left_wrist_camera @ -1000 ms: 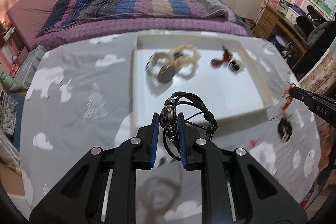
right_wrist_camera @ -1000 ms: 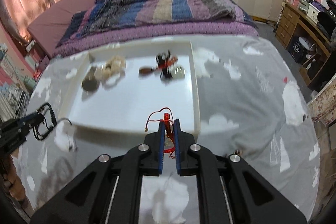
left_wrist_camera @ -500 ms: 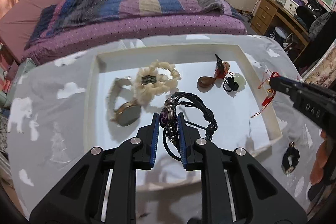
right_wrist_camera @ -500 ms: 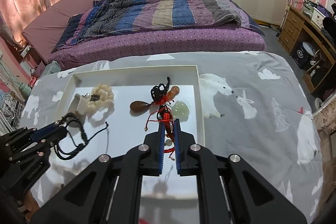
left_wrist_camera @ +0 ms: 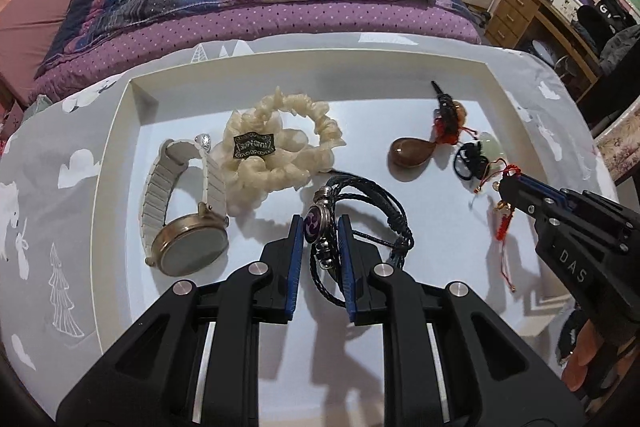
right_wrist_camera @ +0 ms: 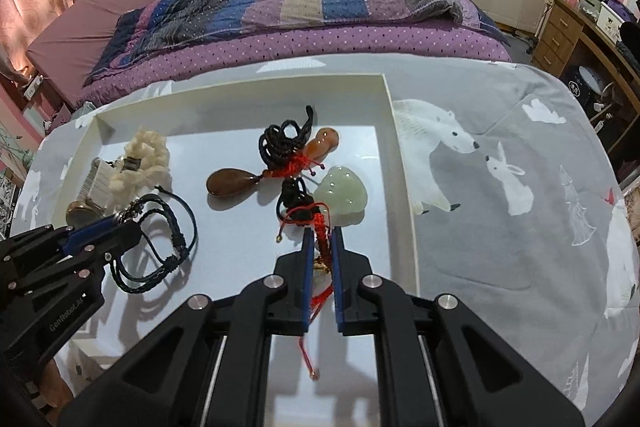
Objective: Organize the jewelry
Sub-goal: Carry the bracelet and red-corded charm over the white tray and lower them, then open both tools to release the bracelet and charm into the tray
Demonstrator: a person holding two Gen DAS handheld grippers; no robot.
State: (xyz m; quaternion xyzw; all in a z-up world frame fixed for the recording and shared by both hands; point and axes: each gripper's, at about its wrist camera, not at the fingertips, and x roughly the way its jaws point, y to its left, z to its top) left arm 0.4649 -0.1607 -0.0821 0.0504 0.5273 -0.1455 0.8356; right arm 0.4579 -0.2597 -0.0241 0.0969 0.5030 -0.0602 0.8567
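Both tongs hang low over the white tray [left_wrist_camera: 120,131], left tongs [left_wrist_camera: 319,227] clamped on the black braided bracelet [left_wrist_camera: 376,211], right tongs [right_wrist_camera: 321,247] on the red cord charm [right_wrist_camera: 322,235], so next is probably letting go on bare tray floor.

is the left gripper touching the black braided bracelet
Touching. The left wrist view shows the left gripper with its blue pads pressed on the black braided bracelet at its round purple charm, above the white tray.
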